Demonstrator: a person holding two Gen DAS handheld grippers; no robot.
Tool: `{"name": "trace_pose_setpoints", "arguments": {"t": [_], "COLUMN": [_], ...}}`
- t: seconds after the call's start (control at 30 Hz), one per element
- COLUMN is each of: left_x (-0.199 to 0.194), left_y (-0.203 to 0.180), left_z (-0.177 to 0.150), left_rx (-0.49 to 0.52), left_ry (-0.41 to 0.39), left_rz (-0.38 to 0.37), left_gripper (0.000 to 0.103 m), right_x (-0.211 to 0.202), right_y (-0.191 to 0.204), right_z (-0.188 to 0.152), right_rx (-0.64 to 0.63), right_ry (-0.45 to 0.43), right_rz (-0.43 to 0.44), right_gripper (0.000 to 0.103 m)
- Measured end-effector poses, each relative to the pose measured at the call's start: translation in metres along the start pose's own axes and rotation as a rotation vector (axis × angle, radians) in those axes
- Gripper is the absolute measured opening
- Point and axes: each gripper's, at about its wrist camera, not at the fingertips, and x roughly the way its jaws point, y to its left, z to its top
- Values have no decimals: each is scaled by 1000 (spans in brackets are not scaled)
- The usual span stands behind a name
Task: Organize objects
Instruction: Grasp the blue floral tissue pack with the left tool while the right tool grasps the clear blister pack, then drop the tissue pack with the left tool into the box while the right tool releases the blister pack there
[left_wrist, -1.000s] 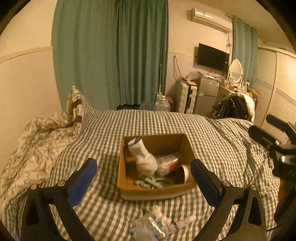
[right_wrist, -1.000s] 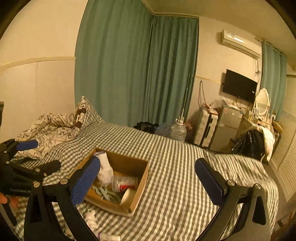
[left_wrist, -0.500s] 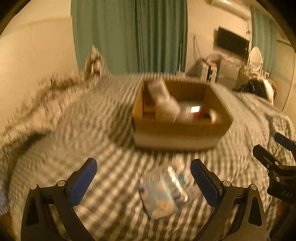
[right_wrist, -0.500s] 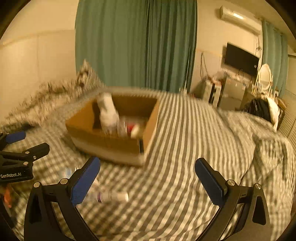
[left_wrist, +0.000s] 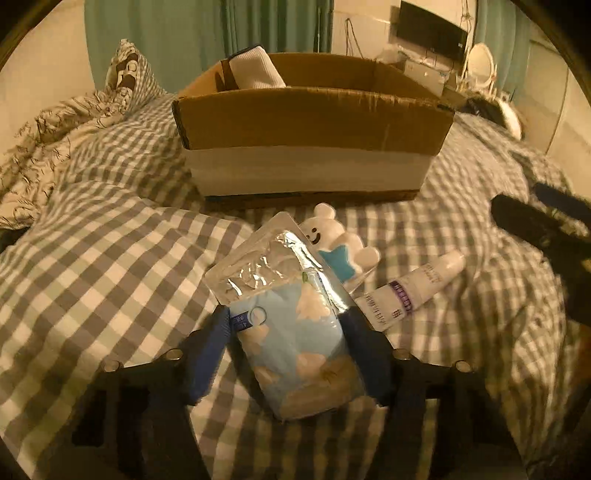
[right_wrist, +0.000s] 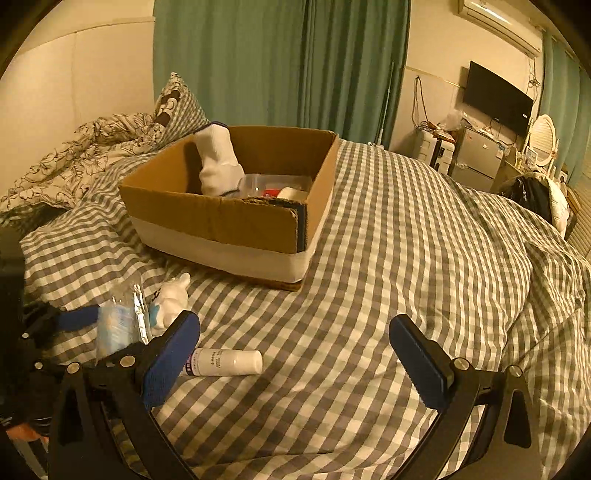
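Now the left claw (left_wrist: 288, 332) straddles the blue pouch (left_wrist: 295, 332) on the bed (left_wrist: 110, 258); its jaws have just been closing, pads at both long edges, though firm pressure is unclear. The pouch's long axis runs away from the claw toward the cardboard box (left_wrist: 314, 147) just beyond. Right of it lie a bear toy (left_wrist: 340, 243) and a tube (right_wrist: 225, 362), the tube crosswise just ahead-left of the open, empty right claw (right_wrist: 295, 354).
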Motion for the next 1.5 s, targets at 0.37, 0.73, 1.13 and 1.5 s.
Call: {"name": "trace_pose_setpoints", "arguments": {"t": [0.37,0.73,1.13,1.5], "left_x": [-63,-61,-56,-78], "left_y": [21,52,63,63], "left_z": [22,22,17,13], "left_rx": [-10,7,-28,-37], "left_ry": [-95,-91,-83,-99], "left_rz": [51,150,127,108], "left_gripper": [62,62,62,62], "right_x": [0,45,51,1], "right_y": [37,122,151,142], "right_z": [-5,-22,-31,-15], "right_rx": [-49,-189,-191,-169], "right_ry": [28,174,227,122], "right_rz": [32,119,228,292], "right_gripper": [103,102,34,7]}}
